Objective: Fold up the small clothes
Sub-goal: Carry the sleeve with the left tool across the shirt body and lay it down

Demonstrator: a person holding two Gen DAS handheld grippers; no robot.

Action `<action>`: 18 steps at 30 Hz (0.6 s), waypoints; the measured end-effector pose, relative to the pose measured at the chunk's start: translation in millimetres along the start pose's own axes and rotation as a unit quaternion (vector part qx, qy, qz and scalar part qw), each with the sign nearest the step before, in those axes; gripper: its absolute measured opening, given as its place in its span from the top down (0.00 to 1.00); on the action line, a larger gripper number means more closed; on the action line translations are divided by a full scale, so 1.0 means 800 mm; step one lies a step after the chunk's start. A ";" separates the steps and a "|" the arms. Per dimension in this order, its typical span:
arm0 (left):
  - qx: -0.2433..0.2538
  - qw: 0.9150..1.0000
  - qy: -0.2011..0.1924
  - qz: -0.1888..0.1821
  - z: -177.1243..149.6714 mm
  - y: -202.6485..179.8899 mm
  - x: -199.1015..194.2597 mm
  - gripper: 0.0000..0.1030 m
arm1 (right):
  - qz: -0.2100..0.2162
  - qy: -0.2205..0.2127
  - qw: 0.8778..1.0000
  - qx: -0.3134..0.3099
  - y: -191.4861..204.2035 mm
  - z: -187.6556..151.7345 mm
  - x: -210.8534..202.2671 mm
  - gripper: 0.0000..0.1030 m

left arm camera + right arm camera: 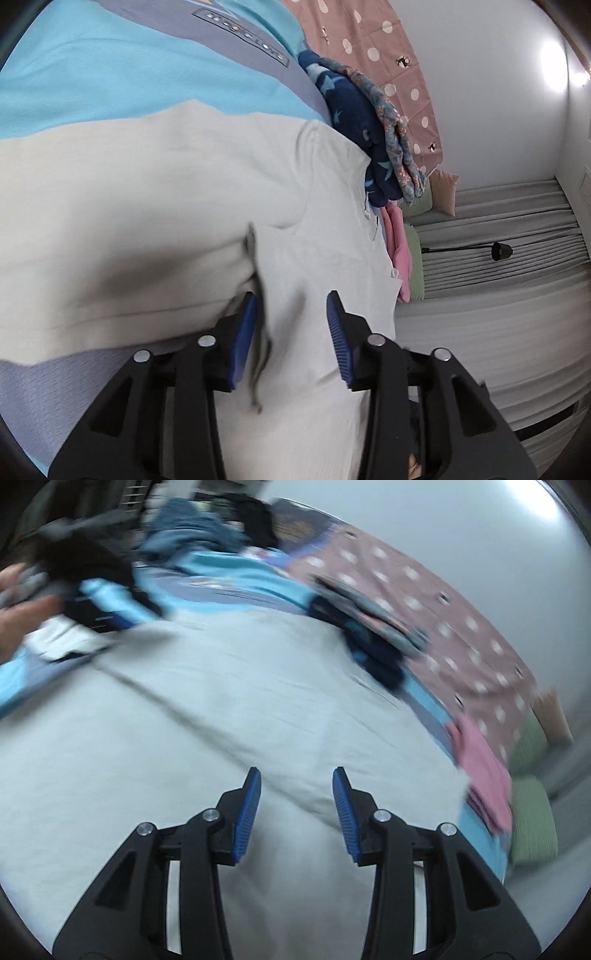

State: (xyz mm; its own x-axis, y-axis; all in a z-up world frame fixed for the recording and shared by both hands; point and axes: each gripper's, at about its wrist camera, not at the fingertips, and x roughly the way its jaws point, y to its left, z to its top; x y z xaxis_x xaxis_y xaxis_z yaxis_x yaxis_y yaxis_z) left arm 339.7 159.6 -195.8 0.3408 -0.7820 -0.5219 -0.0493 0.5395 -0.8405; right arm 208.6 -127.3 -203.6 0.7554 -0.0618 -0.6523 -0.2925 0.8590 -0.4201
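Note:
A pale white-grey garment (166, 206) lies spread on the blue bed cover (96, 74), with a raised fold running toward the camera. My left gripper (291, 306) is open just above it, jaws on either side of the fold's edge. In the right wrist view the same pale garment (207, 709) fills the middle, motion-blurred. My right gripper (297, 779) is open and empty over it. The other gripper and a hand (22, 605) show at the far left.
A dark blue star-print cloth (351, 110) with a floral cloth (391, 122) on it lies to the right, folded pink cloth (400, 254) and a green cushion (415, 266) nearer. A pink dotted blanket (388, 55) lies behind. A dark clothes heap (207, 528) sits far back.

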 end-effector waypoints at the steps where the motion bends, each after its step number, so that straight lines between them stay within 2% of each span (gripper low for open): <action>1: 0.002 1.000 -0.012 0.012 -0.003 0.005 -0.012 0.57 | -0.008 0.009 1.000 0.025 -0.025 -0.002 0.009 0.61; 4: -0.011 0.998 -0.046 0.048 -0.011 0.032 -0.050 0.55 | -0.044 0.045 0.993 0.099 -0.092 -0.022 0.033 0.55; 7: -0.042 0.995 -0.068 0.054 -0.023 0.062 -0.087 0.55 | -0.041 0.075 0.985 0.147 -0.132 -0.061 0.037 0.55; 8: -0.046 0.994 -0.074 0.061 -0.028 0.070 -0.097 0.55 | -0.036 0.075 0.984 0.156 -0.138 -0.073 0.033 0.55; 11: -0.054 0.989 -0.092 0.098 -0.041 0.087 -0.124 0.54 | -0.054 0.066 0.986 0.147 -0.149 -0.106 0.007 0.34; 13: -0.061 0.987 -0.103 0.103 -0.047 0.097 -0.137 0.54 | -0.049 0.065 0.986 0.143 -0.156 -0.123 -0.008 0.34; 14: -0.065 0.987 -0.108 0.099 -0.048 0.099 -0.141 0.53 | -0.029 0.069 0.985 0.158 -0.159 -0.127 -0.009 0.36; 15: -0.070 0.987 -0.113 0.094 -0.049 0.103 -0.146 0.53 | 0.013 0.073 0.977 0.200 -0.178 -0.139 -0.002 0.39; 16: -0.076 0.986 -0.118 0.089 -0.050 0.106 -0.149 0.53 | 0.036 0.074 0.970 0.227 -0.189 -0.146 0.003 0.43; 18: -0.086 0.985 -0.125 0.082 -0.052 0.111 -0.154 0.51 | 0.062 0.083 0.956 0.273 -0.208 -0.157 0.016 0.66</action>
State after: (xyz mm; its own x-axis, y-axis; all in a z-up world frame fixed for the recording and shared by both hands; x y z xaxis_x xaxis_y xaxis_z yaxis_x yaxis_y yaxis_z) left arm 254.4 290.9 -211.8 0.5352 -0.5760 -0.6179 -0.2731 0.5742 -0.7718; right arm 193.9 -335.0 -221.2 0.6175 0.0159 -0.7864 0.0108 0.9995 0.0287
